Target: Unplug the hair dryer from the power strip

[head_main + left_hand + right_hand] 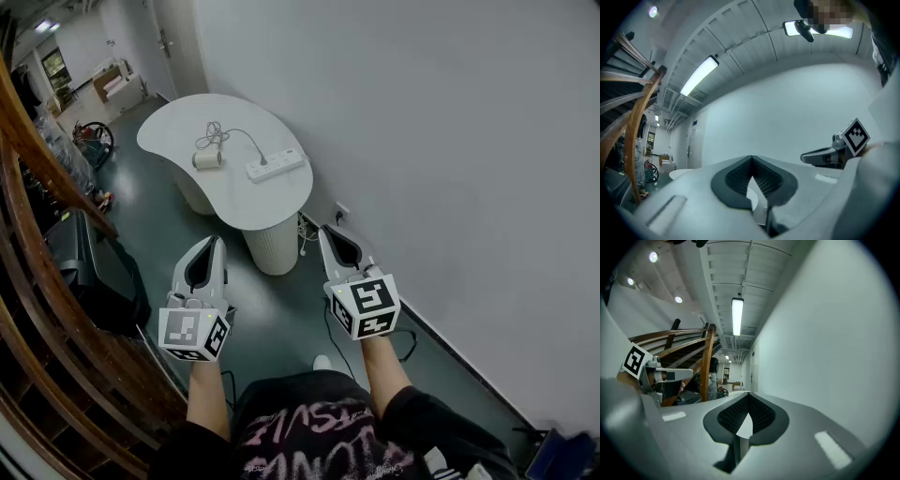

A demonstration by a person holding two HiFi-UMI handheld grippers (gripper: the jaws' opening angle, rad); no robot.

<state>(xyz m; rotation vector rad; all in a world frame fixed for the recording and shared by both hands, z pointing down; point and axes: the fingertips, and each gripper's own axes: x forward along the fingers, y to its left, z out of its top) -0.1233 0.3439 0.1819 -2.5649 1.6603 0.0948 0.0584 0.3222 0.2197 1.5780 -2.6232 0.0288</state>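
Showing the left gripper and right gripper side by side, each with jaws closed together and empty. Well beyond them, the hair dryer lies on a white table, its cord reaching the power strip.

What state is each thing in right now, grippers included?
Left gripper: shut, empty, short of the table.
Right gripper: shut, empty, short of the table.
Hair dryer: lying on its side on the table.
Power strip: flat on the table, dryer cord apparently plugged in.
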